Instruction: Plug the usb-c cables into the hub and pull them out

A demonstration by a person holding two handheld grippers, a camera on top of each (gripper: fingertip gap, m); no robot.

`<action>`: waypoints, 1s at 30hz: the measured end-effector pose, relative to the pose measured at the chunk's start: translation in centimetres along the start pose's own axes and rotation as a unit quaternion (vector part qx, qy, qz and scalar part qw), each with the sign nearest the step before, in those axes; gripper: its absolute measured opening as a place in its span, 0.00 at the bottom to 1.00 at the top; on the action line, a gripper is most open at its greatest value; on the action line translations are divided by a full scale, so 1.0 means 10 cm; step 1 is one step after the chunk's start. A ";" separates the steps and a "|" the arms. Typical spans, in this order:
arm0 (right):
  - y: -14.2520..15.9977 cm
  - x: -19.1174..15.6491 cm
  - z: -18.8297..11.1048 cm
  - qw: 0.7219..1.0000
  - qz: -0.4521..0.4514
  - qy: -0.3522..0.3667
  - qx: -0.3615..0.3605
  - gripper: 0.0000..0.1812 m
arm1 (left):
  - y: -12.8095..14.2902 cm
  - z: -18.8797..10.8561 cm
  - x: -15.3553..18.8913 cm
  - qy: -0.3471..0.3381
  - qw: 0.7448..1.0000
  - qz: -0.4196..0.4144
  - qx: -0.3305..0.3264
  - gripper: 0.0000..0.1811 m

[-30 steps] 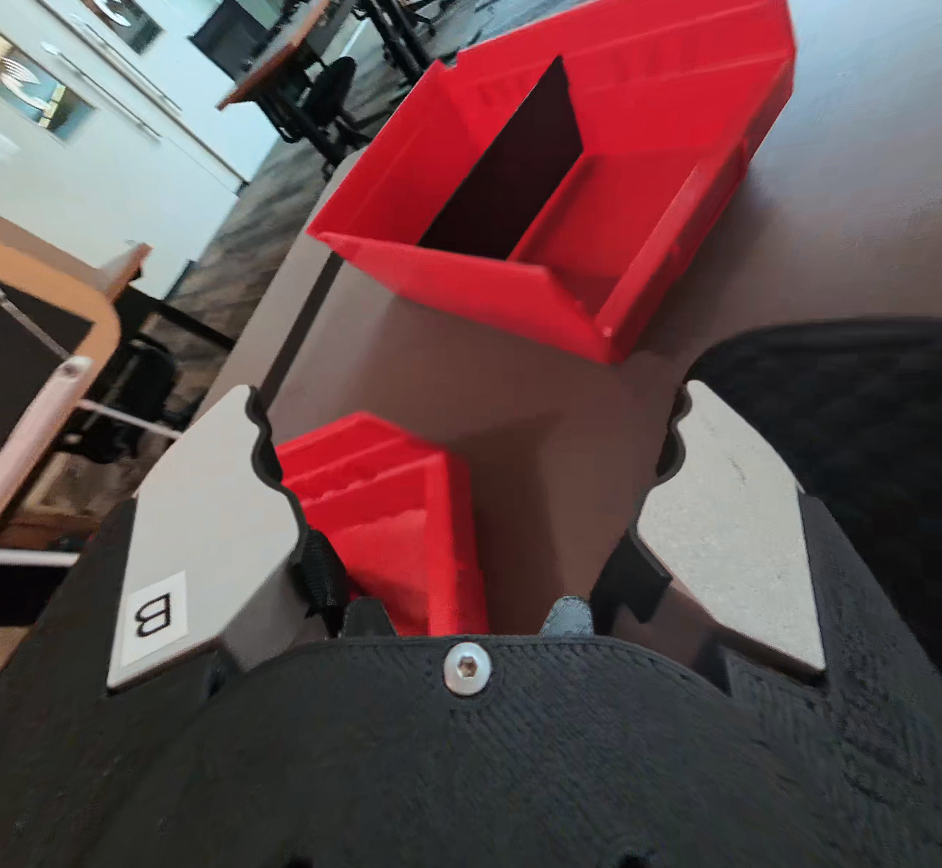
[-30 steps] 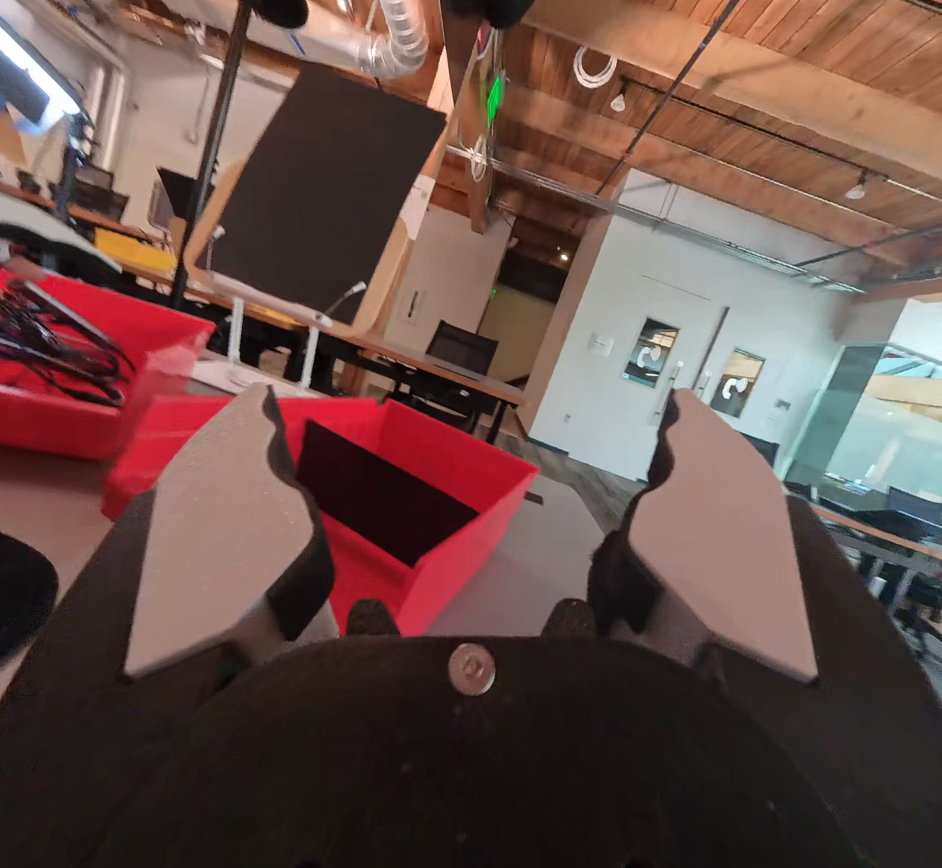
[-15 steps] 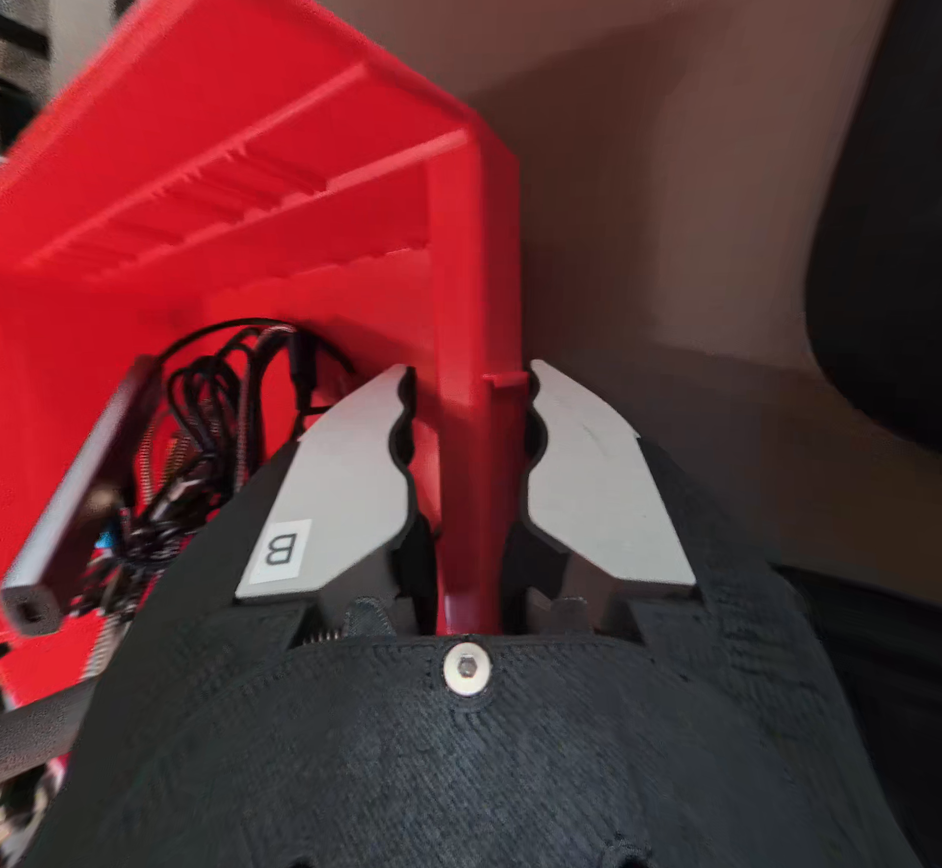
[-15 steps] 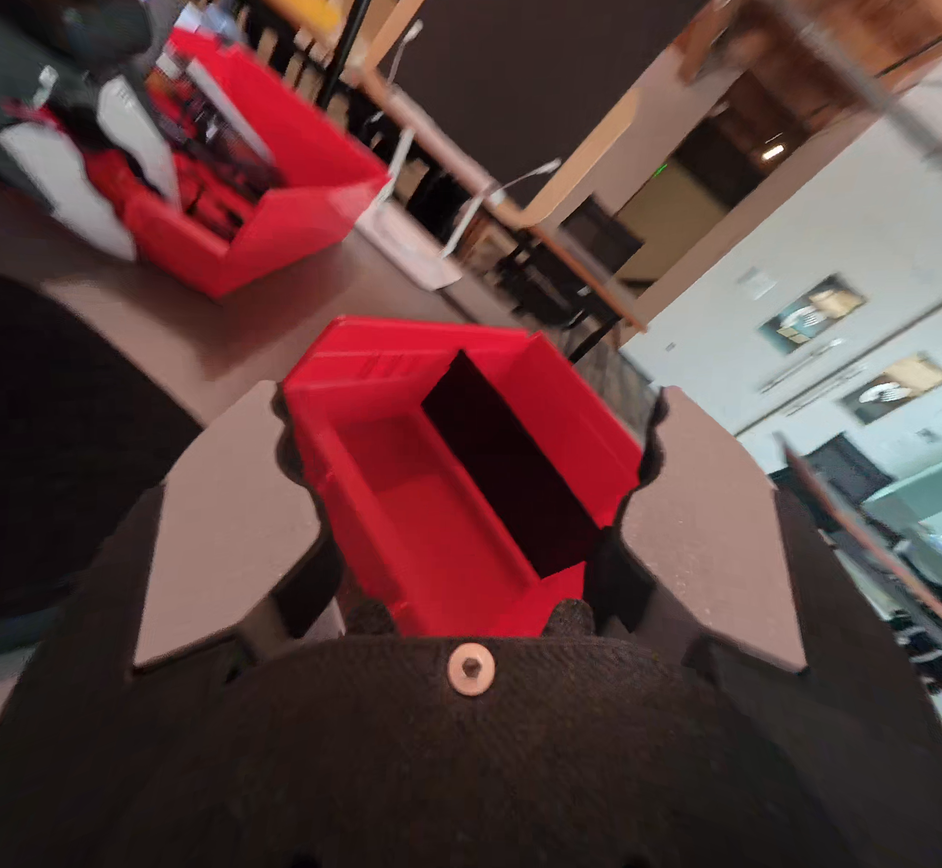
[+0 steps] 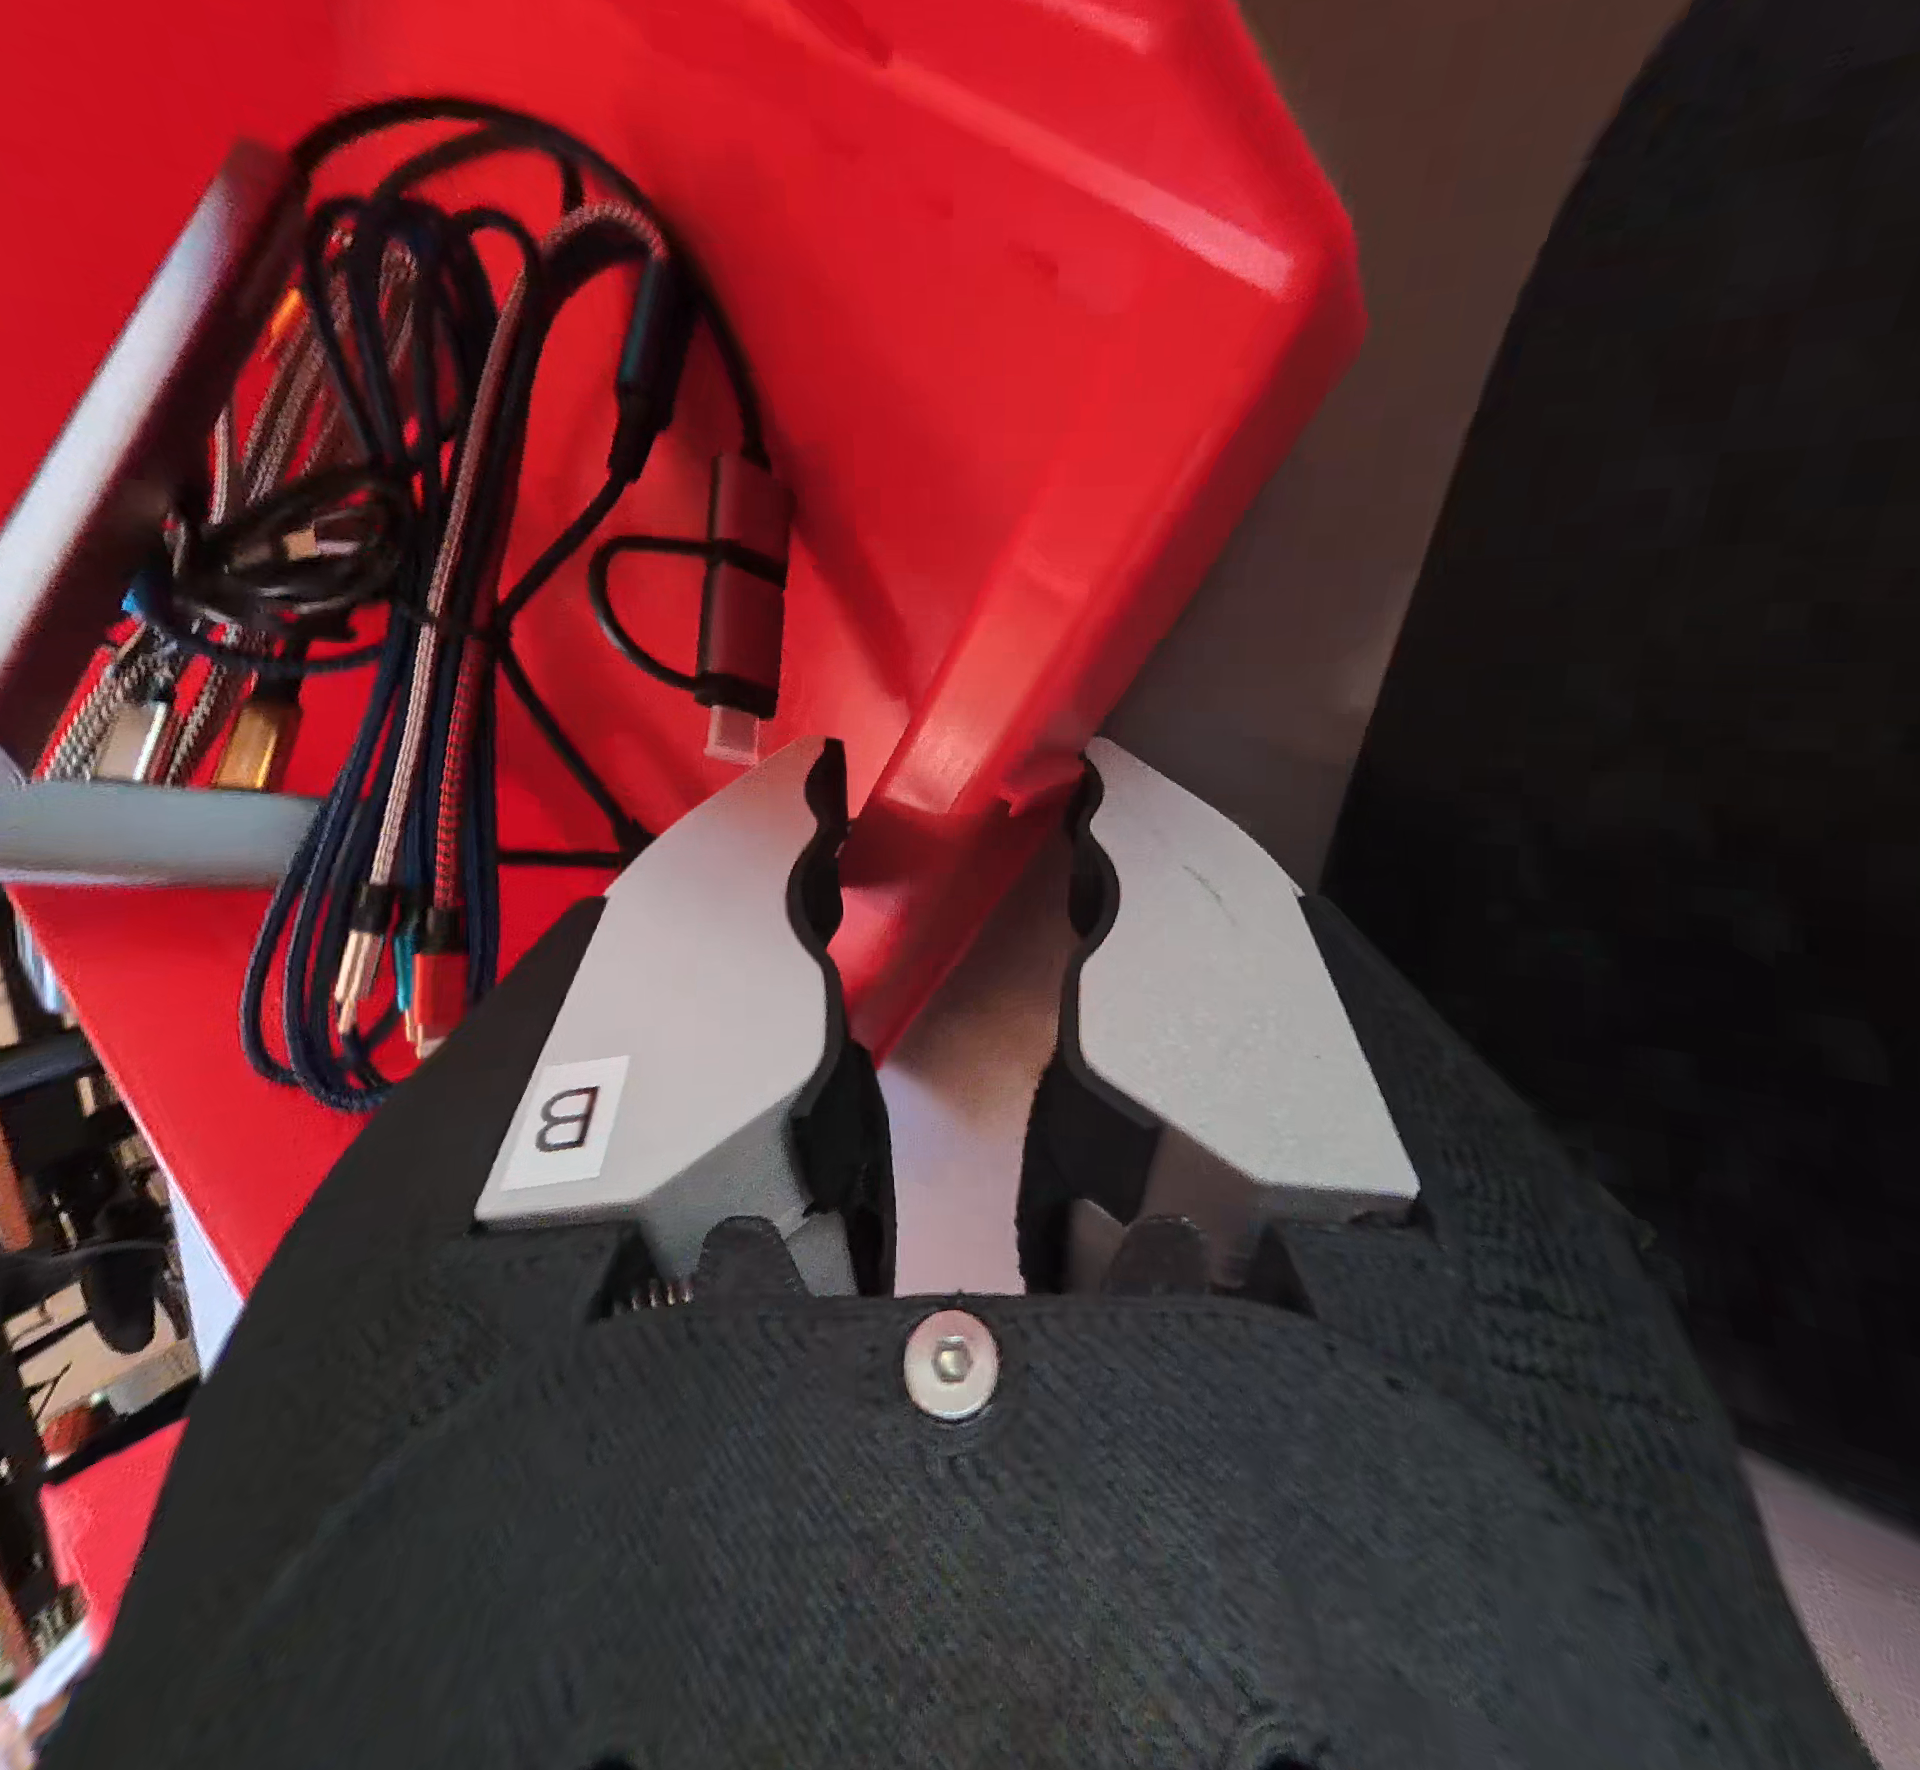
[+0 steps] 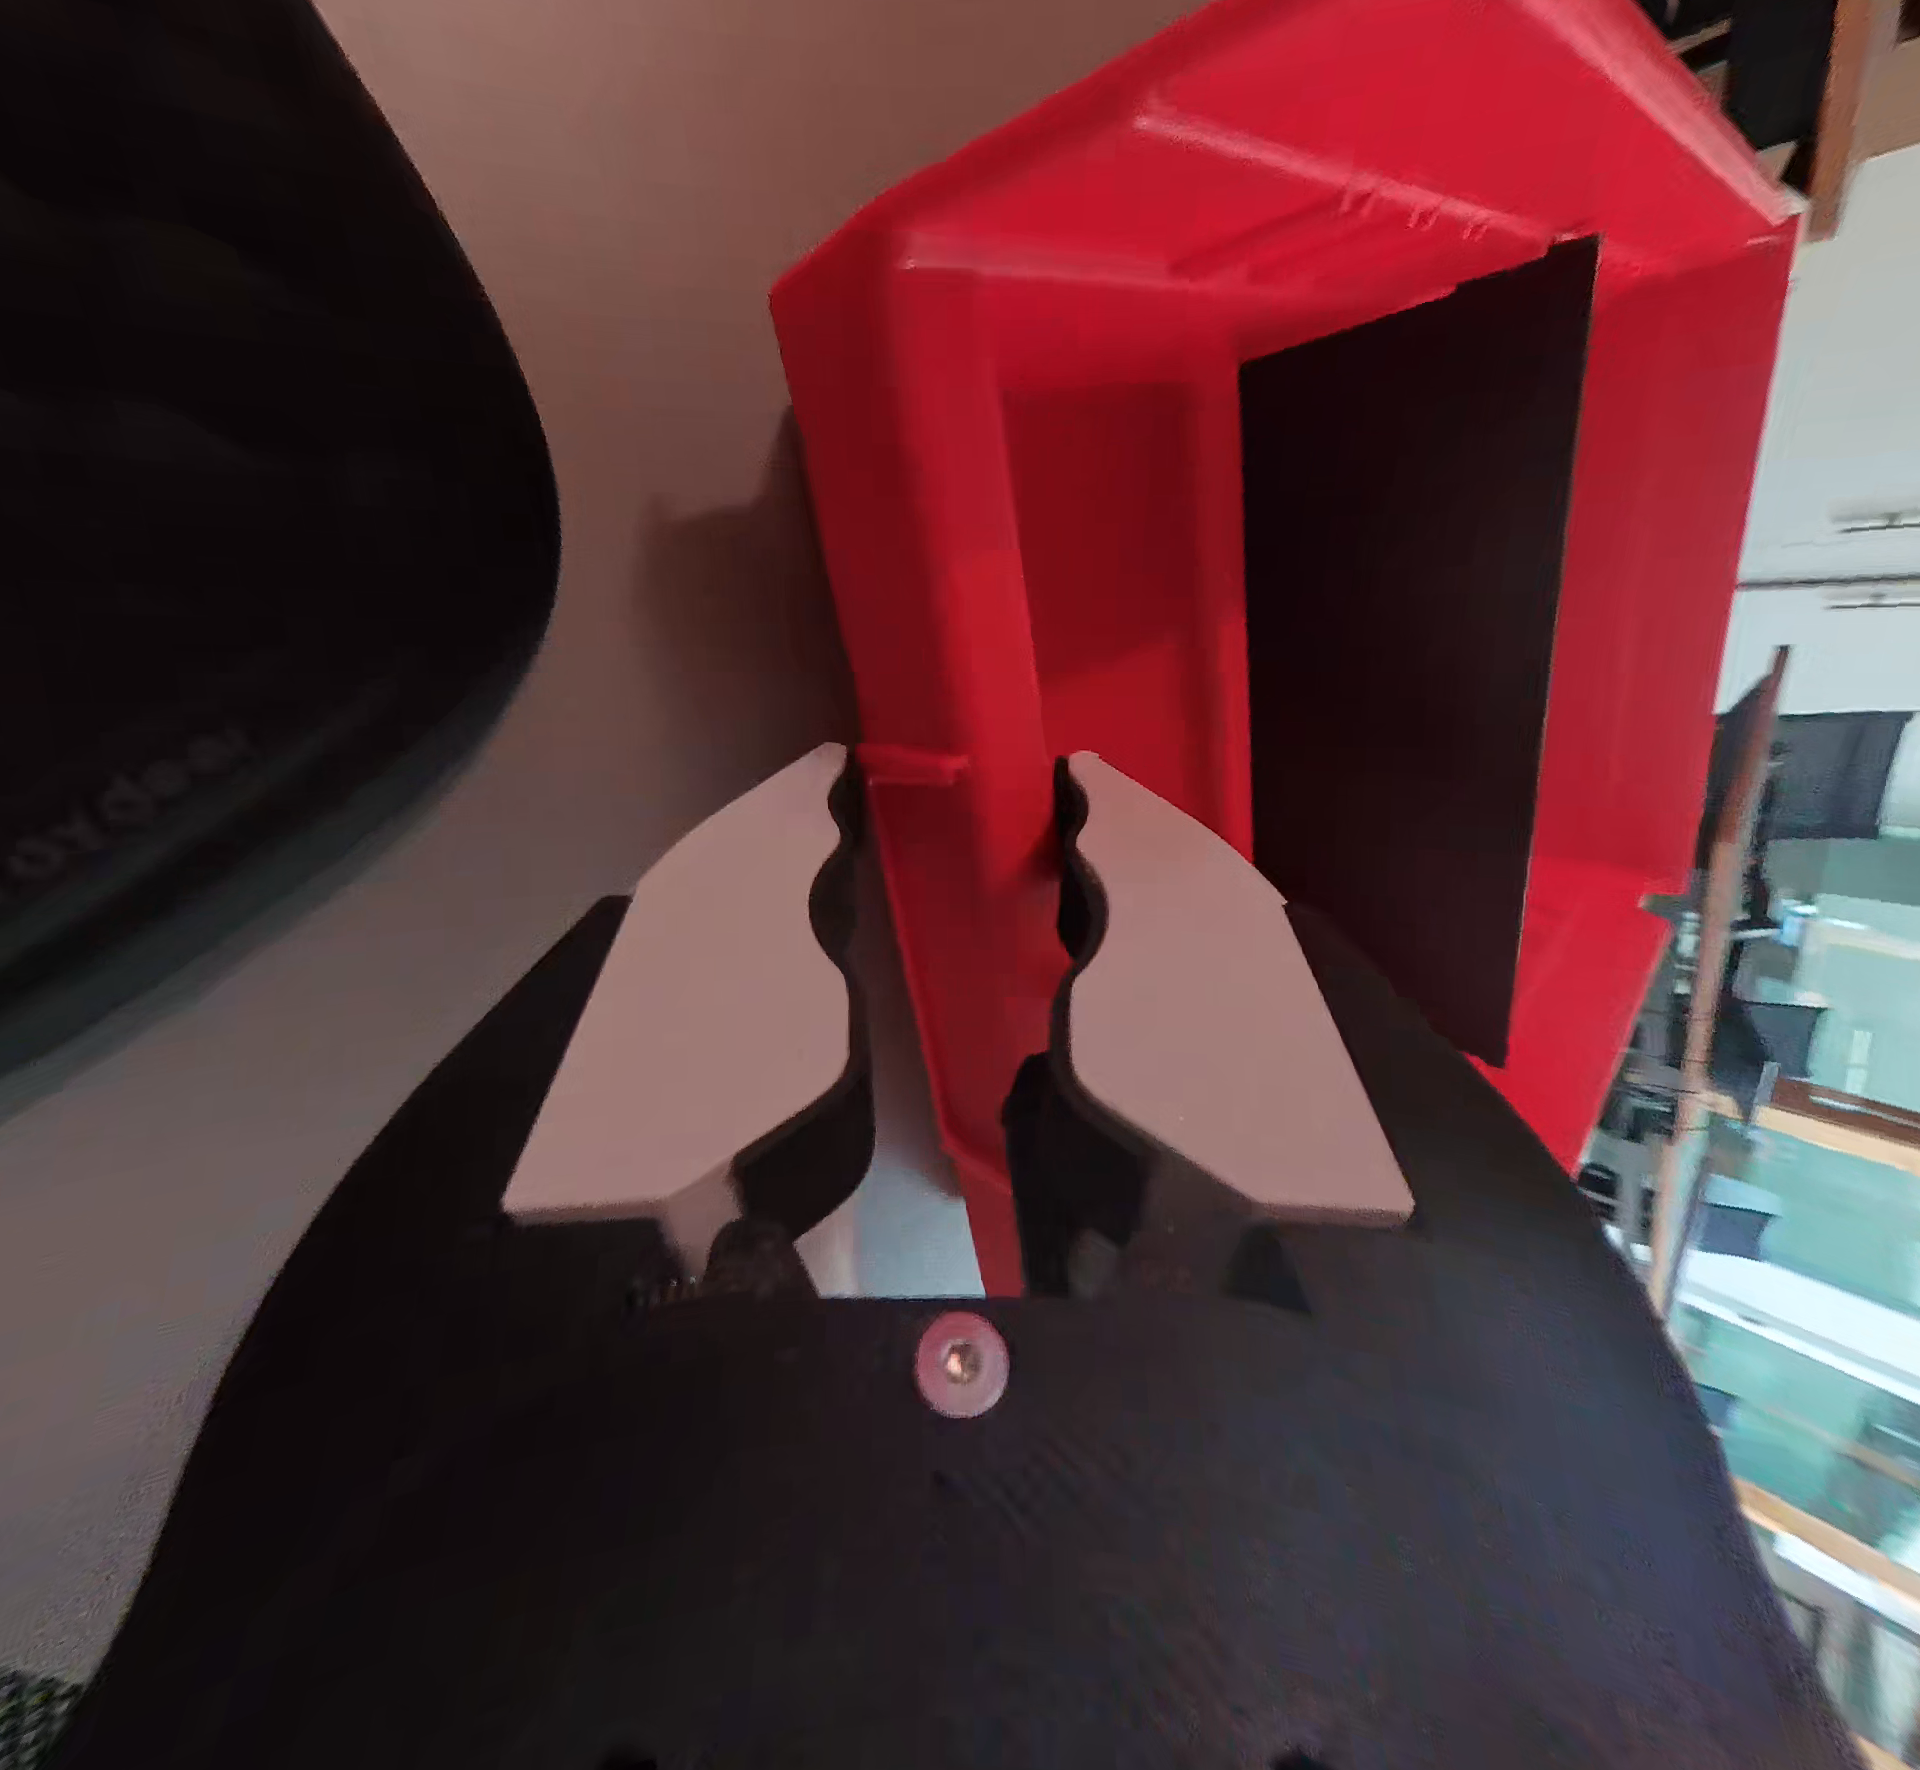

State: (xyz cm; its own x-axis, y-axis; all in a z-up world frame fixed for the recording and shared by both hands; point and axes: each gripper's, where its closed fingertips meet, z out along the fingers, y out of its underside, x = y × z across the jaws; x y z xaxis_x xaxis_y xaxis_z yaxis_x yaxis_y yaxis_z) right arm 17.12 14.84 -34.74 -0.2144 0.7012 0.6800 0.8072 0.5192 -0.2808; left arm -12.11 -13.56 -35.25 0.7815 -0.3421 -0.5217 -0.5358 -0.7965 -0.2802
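A red bin (image 5: 987, 286) holds a tangle of braided usb-c cables (image 5: 416, 681), a small grey adapter with a short black lead (image 5: 743, 598) and long grey hubs (image 5: 114, 432) at its left side. My left gripper (image 5: 956, 775) is shut on this bin's near right wall, one finger inside and one outside. A second red bin (image 6: 1091, 515) with a black divider (image 6: 1403, 629) holds nothing that I can see. My right gripper (image 6: 956, 764) is shut on its left wall, straddling the rim.
Both bins stand on a brown table (image 6: 623, 110). A black mat (image 5: 1662, 681) lies right of the cable bin and shows left of the divided bin in the right wrist view (image 6: 208, 370). Office desks and chairs lie past the table edge at far right. There is about 40 cm between the tips of the two grippers.
Both grippers were open and raised a second ago. They have tipped down onto the bins; the left closed on the cable bin's wall first, then the right closed on the divided bin's wall.
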 end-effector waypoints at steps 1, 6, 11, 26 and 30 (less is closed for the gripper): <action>0.02 0.01 0.00 1.000 -0.008 0.006 -0.001 0.19 | 0.08 -0.04 0.01 -0.002 1.000 -0.004 0.004 0.22; 0.17 0.03 -0.04 1.000 -0.019 0.009 -0.001 0.19 | 0.45 -0.23 0.09 -0.023 0.999 -0.029 -0.020 0.21; 0.38 0.08 -0.08 0.999 -0.023 0.022 -0.018 0.20 | 0.90 -0.46 0.21 -0.041 0.995 -0.078 -0.056 0.21; 0.55 0.29 -0.31 0.992 0.070 0.083 0.062 0.40 | 1.15 -1.06 0.33 -0.004 0.981 -0.192 0.021 0.68; 0.15 0.62 -0.84 0.936 0.168 0.137 0.278 0.43 | 0.62 -1.64 -0.10 -0.103 0.950 -0.185 0.229 0.79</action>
State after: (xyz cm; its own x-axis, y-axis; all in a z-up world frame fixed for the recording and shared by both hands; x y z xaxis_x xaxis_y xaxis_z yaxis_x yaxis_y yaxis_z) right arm 21.62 15.91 -25.29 0.2112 0.7582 0.6169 0.3767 0.5193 -0.7671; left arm -10.92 -26.34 -23.24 0.8896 0.0620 -0.4524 -0.3558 -0.5269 -0.7719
